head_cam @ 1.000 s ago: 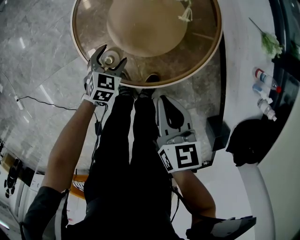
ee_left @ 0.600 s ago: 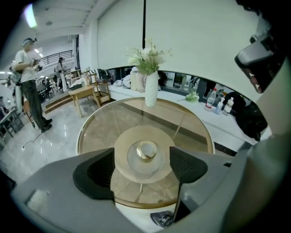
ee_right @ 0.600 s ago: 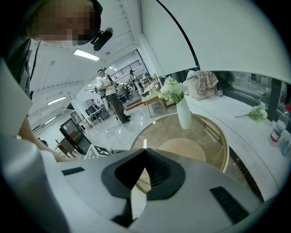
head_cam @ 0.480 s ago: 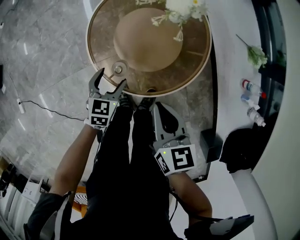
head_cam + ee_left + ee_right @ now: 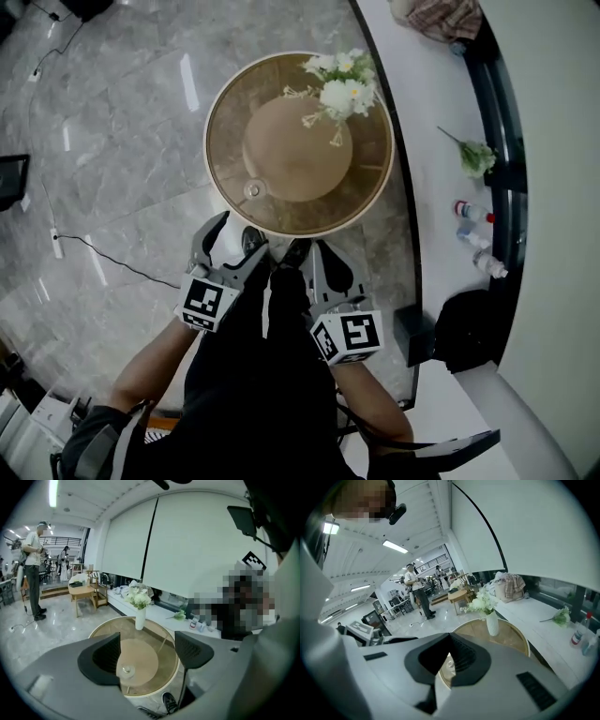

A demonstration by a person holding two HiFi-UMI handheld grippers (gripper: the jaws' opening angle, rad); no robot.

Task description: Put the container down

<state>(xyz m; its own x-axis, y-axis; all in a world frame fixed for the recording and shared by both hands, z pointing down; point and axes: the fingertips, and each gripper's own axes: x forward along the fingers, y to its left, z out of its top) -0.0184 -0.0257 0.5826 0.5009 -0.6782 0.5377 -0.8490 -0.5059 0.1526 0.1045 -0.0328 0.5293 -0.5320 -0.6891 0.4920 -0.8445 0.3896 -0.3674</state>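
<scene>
Grey marble floor (image 5: 112, 141) showing under both tools. Left gripper (image 5: 234, 242) hanging spread, empty; right gripper (image 5: 317, 255) hanging pressed together. Both staying off round bronze glass-topped table (image 5: 225, 159), likely because small clear glass container (image 5: 253, 190) is already sitting there, near front rim, apart from white flower vase (image 5: 342, 94).

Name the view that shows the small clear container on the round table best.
The left gripper view: the container stands whole on the table, seen past the open left gripper. The head view shows it tiny, from above. The right gripper view glimpses it behind the right gripper's shut jaws.
</scene>
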